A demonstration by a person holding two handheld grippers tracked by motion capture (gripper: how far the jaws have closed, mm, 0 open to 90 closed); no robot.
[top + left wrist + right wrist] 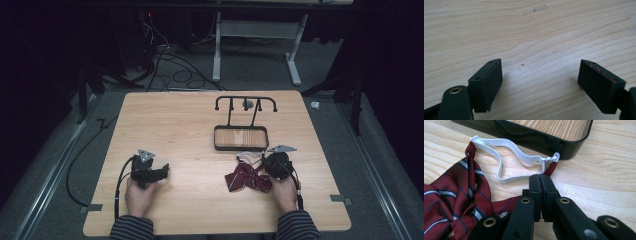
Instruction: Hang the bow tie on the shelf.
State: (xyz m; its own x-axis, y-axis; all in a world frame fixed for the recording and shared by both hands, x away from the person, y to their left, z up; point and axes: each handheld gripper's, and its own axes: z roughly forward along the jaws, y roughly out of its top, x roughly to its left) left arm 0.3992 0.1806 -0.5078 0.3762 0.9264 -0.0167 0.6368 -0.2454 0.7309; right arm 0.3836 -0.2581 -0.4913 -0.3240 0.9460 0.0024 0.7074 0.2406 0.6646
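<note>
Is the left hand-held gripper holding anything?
No: the left hand-held gripper has its jaws spread wide apart, with just bare wooden table between them.

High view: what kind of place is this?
Probably a lab recording station: a lone wooden table ringed by dark curtains, loose cables on grey carpet, and a desk frame behind.

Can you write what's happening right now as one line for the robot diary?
left claw: open, over bare table | right claw: shut on bow tie strap | tray: empty
</note>
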